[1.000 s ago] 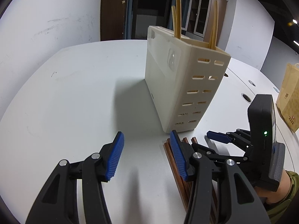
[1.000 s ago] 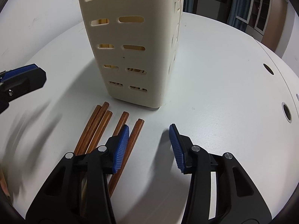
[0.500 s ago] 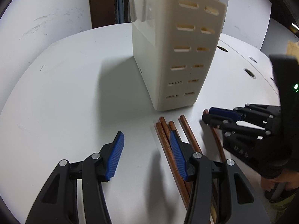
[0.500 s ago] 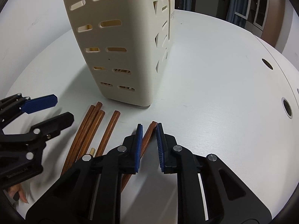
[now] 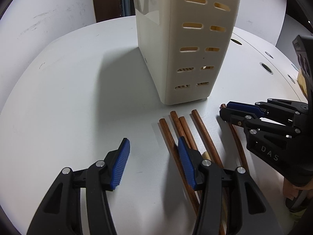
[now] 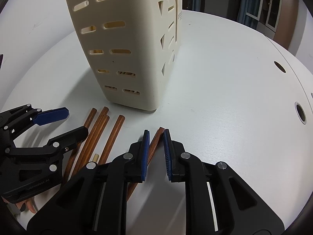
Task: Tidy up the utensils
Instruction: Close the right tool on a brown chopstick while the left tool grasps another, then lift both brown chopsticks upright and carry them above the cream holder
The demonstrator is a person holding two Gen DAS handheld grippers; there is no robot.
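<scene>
On the white table (image 5: 68, 98) a cream slotted utensil holder (image 5: 187, 45) stands upright, and a loose row of brown chopsticks (image 5: 203, 133) lies flat just in front of its near end, their tips pointing toward the holder's foot without touching it. A pale stub (image 6: 95, 157) of another stick shows among them, half hidden.

The right gripper (image 6: 156, 148) has its blue pads drawn close together on the single chopstick (image 6: 156, 139) that lies apart from the rest, on the side away from the left tool. The jaws have just been closing, and the stick's upper end now sits pinched between the pads, its tip poking out just past them toward the holder. In the left wrist view the same tongs reach in from the right, their tips clamped at that stick's end (image 5: 223, 105), near the holder's lower corner.

The left gripper (image 5: 154, 160) is spread about halfway with nothing between its pads. Its right finger (image 5: 185, 162) lies over the bundle of four chopsticks, crossing the middle ones, whether touching them or just above cannot be told. Its left finger (image 5: 120, 164) is over bare table, well clear of the sticks. So the bundle sits at and beyond the right jaw rather than in the gap.

In the right wrist view the left gripper (image 6: 64, 123) comes in from the left edge, its lower black finger lying across the outermost sticks, while a fingertip of the person's hand (image 6: 29, 205) shows beneath its body
</scene>
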